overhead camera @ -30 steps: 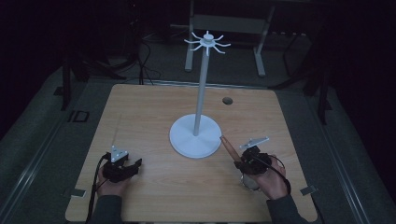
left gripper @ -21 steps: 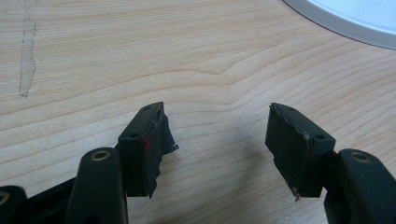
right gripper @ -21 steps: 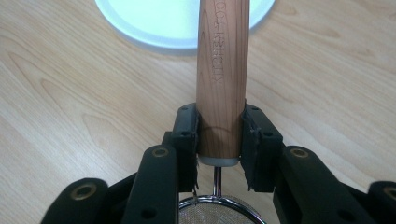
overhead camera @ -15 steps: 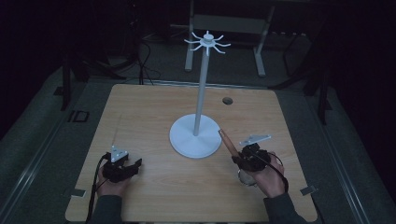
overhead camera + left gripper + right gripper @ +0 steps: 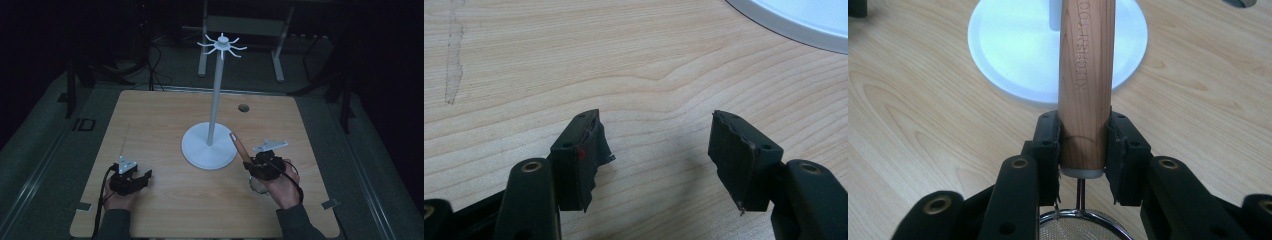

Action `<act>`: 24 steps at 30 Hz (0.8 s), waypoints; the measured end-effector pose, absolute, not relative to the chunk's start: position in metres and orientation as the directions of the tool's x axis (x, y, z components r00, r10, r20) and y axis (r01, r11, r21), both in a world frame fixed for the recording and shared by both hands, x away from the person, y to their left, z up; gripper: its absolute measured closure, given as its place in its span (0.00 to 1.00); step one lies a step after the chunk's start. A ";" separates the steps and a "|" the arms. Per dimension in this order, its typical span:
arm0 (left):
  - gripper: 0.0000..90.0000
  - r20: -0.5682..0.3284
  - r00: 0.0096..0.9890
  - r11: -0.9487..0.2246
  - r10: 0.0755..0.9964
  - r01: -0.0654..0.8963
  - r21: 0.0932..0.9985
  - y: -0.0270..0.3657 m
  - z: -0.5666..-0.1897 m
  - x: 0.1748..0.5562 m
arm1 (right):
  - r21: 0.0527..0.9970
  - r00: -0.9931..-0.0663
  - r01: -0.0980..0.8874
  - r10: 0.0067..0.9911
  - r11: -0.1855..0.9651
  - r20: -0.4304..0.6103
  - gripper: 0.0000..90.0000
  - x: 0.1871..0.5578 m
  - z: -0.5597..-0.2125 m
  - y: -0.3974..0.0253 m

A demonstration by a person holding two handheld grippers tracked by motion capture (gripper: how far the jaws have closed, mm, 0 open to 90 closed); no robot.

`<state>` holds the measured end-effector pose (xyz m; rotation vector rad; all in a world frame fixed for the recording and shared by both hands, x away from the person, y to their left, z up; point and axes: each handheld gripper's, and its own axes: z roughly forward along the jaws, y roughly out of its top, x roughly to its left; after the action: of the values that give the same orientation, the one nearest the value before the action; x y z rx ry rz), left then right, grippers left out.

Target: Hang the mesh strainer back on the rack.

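Observation:
A small strainer with a wooden handle (image 5: 1085, 75) and wire mesh (image 5: 1083, 227) is clamped in my right gripper (image 5: 1083, 140), handle pointing away toward the white stand's round base (image 5: 1013, 50). In the high view the handle (image 5: 239, 145) slants up and left from the right gripper (image 5: 252, 162), its tip just over the base rim (image 5: 208, 150). The stand's thin pole (image 5: 214, 100) carries a ring of hooks (image 5: 221, 45) on top. My left gripper (image 5: 142, 177) rests at the table's front left, jaws apart with nothing between them (image 5: 656, 140).
A small dark round hole (image 5: 243, 107) sits in the wooden table (image 5: 160, 125) behind the stand. A pale scuff mark (image 5: 454, 60) runs along the wood left of my left gripper. A metal frame (image 5: 240, 25) stands on the floor beyond the table.
My right gripper has carried the strainer slightly forward and left, bringing the handle tip over the stand's base. The left gripper has stayed still.

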<state>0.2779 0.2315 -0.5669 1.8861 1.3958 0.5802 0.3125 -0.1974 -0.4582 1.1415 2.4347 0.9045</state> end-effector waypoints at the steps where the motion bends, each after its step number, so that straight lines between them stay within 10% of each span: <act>1: 0.43 -0.055 0.316 -0.166 0.947 0.629 0.759 0.232 -0.567 0.278 | 0.659 -0.638 0.577 0.770 0.483 -0.006 0.77 0.313 -0.458 -0.197; 24: 0.43 -0.057 0.314 -0.163 0.948 0.630 0.759 0.232 -0.567 0.278 | 0.726 -0.610 0.541 0.792 0.425 -0.010 0.77 0.312 -0.444 -0.198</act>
<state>0.2779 0.2316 -0.5667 1.8846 1.3989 0.5787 0.3123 -0.1982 -0.4437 1.1425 2.3330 0.9973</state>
